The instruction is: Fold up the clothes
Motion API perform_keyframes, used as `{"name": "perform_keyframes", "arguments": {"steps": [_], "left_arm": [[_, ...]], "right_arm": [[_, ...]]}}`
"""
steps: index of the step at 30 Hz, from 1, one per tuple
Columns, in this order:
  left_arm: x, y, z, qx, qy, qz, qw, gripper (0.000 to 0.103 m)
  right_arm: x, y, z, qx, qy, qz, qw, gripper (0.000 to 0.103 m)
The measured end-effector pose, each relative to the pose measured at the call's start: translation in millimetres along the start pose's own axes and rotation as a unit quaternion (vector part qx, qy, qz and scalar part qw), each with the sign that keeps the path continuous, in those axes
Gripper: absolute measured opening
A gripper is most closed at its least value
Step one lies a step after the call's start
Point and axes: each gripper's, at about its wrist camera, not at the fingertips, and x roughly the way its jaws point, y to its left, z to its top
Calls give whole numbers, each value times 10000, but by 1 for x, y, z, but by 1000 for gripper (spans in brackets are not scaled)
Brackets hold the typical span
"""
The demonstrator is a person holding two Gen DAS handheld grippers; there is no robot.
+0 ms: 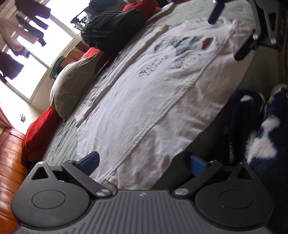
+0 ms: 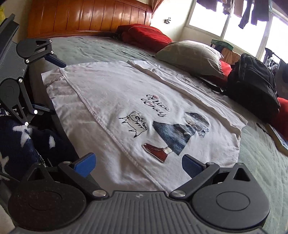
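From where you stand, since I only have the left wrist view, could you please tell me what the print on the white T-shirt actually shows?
Observer: The white T-shirt reads "Nice Day" above a cartoon cat, jeans and a red sneaker.
Operator: Thank you. What lies beyond the red pillow?
Observer: A wooden headboard runs behind the red pillow.
Operator: And is the right gripper holding anything?
Observer: No, the right gripper is open, hovering over the near edge of the shirt.

Bare green bedspread (image 2: 261,162) flanks the shirt (image 2: 111,93); backpack (image 2: 252,86) and pillow (image 2: 190,55) crowd its far edge.
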Motion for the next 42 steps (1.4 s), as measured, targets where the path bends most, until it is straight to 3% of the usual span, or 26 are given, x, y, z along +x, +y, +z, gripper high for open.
{"name": "perform_keyframes", "arguments": {"steps": [7,13,18,28,35,40,42], "left_arm": [[-2,-8,8,477,-199,230,9984,102],[-2,-5,13,519,-427,442,9968,103],[-6,2,15,330,-585,593,9960,103],[-8,16,22,-61,-736,693,9949,103],[-8,22,20,-184,-791,646,9946,103],[-7,15,15,-119,-915,190,9956,102],[-1,9,17,-4,-882,209,9959,102]], "right_arm": [[6,5,2,50,131,-34,9999,103],[8,14,5,-177,172,-187,9995,103],[2,29,10,-653,57,-393,9971,103],[5,69,40,-1358,-272,-48,9904,103],[29,80,46,-1672,-208,-662,9835,103],[40,84,51,-1800,-220,-1088,9774,103],[35,79,54,-1689,-324,-1177,9781,103]]}}
